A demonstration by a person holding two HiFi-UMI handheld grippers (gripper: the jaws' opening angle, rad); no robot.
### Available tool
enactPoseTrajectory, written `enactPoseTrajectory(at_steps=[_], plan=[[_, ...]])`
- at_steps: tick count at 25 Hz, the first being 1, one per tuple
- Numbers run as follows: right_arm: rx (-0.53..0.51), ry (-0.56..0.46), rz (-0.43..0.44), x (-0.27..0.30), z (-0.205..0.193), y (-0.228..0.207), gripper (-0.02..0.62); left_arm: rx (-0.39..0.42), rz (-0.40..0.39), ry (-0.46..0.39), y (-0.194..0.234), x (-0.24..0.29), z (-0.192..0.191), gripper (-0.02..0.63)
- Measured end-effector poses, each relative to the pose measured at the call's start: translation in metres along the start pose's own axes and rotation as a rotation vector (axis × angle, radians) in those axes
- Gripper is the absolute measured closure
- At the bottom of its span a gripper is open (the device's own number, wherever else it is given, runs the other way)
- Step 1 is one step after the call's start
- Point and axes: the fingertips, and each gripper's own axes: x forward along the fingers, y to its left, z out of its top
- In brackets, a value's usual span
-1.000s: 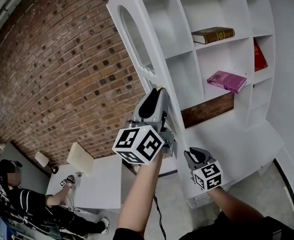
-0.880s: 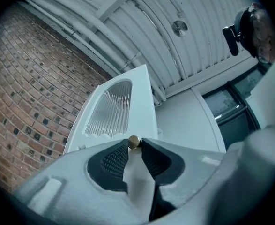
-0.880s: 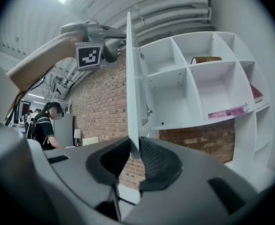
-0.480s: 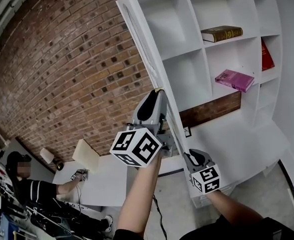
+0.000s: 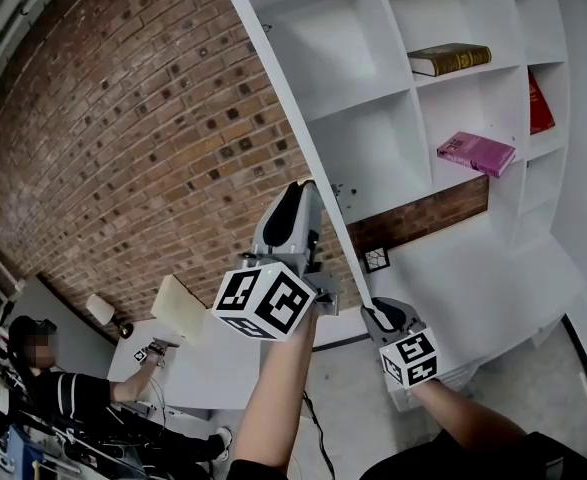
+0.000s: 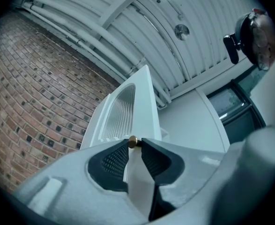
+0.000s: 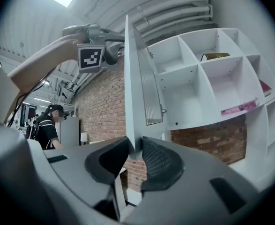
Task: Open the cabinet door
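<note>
Losing hold of the cabinet door looks the likeliest upset. It stands swung well out from the white shelf cabinet, about square to its front, with the brick wall on its far side.

The left gripper has its fingers clenched on the door's free edge, tips level with the small brass knob. The panel is thin and smooth, so a crooked pull could let it slide out. The right gripper sits lower, with the door's bottom edge between its fingers. Those fingers are opening and do not seem to pinch it, which would leave one grip to steer. Pushed too hard, the door might strain its hinges or swing toward the wall. A jolt could shift the brown book or the pink book on their shelves.

No title can be read on either book. The gripper cubes carry black-and-white square markers, no words. A small square tag low on the cabinet is too small to read.
</note>
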Motion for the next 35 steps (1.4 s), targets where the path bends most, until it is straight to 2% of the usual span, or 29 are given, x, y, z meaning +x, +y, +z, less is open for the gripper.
enactPoseTrajectory(at_steps=[10,20,25,30,35], plan=[[-0.007,0.004,0.030,0.012,-0.002,0.019,0.499,0.027,0.026,-0.023,0.015,-0.015,0.008,0.520],[-0.015,0.004,0.017,0.017,-0.002,0.023,0.497,0.001,0.012,-0.022,0.021,-0.019,0.008,0.531],[-0.004,0.031,0.058,0.013,-0.002,0.022,0.497,0.010,0.007,-0.017,0.019,-0.018,0.008,0.531],[0.006,0.064,0.104,0.000,0.000,0.019,0.499,-0.044,0.020,-0.076,0.021,-0.031,0.012,0.546],[0.014,0.068,0.096,-0.024,0.007,0.007,0.499,-0.058,0.052,-0.058,0.028,-0.055,-0.005,0.545]])
